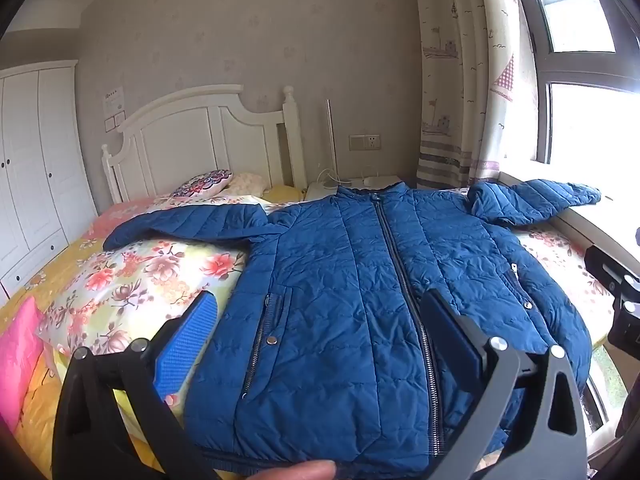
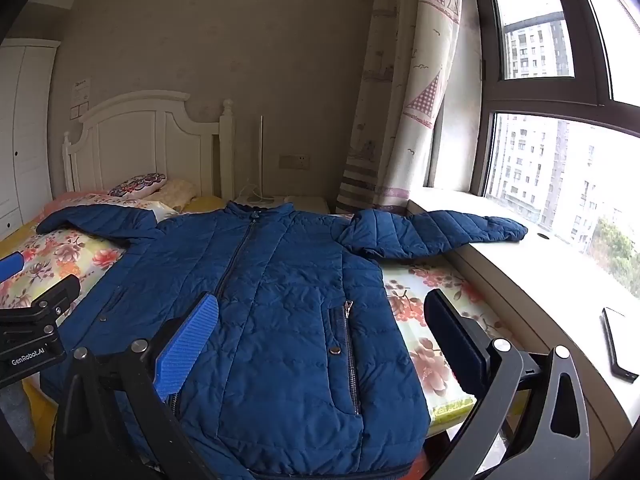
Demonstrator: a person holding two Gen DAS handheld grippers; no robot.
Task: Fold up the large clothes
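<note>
On bed [image 2: 424, 280], jacket [image 2: 280, 300] collar toward headboard [image 2: 132, 140]

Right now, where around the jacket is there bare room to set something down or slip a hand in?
Free: floral quilt between the jacket's right hem and the windowsill, and the quilt left of the body under the left sleeve. The sill is partly taken by the right sleeve and a phone. Crowded by the pillows.

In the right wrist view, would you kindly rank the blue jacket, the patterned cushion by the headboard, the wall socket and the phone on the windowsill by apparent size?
1. blue jacket
2. phone and patterned cushion: they look alike, and the phone is nearer the camera, so I leave them unranked
3. wall socket
</note>
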